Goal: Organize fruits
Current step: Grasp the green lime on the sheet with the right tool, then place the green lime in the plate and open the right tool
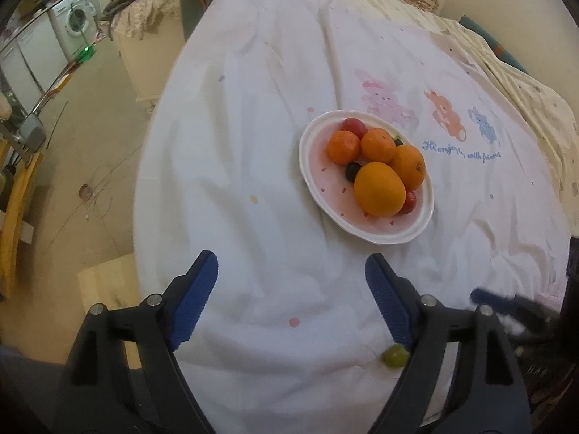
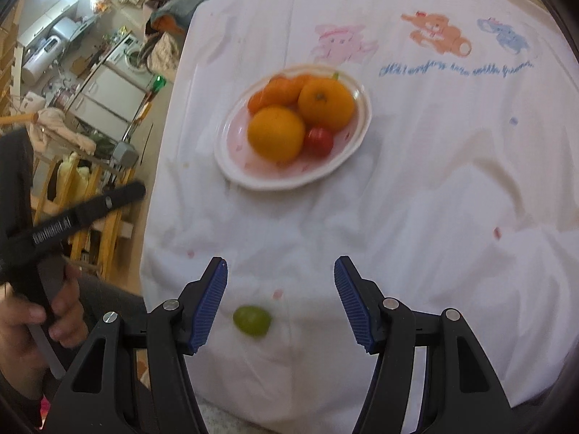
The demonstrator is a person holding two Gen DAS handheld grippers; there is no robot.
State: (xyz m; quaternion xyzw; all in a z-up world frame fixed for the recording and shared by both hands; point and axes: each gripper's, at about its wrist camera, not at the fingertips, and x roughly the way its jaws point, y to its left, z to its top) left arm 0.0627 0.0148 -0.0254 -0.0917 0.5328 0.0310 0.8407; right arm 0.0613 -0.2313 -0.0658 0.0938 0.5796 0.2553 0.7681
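A white oval plate (image 1: 315, 181) (image 2: 347, 159) lies on the white printed cloth and holds several oranges (image 1: 379, 188) (image 2: 276, 133), small red tomatoes (image 1: 354, 126) (image 2: 318, 141) and dark grapes (image 1: 352, 171). A green grape (image 1: 394, 356) (image 2: 252, 320) lies loose on the cloth near the front edge. My left gripper (image 1: 291, 267) is open and empty, well short of the plate, with the green grape beside its right finger. My right gripper (image 2: 280, 271) is open and empty, with the green grape low between its fingers, closer to the left one.
The cloth (image 1: 253, 144) covers a table whose left edge drops to the floor. A washing machine (image 1: 74, 18), cabinets and a yellow wooden frame (image 2: 90, 195) stand at the left. The left hand-held gripper (image 2: 72, 217) shows at the left of the right wrist view.
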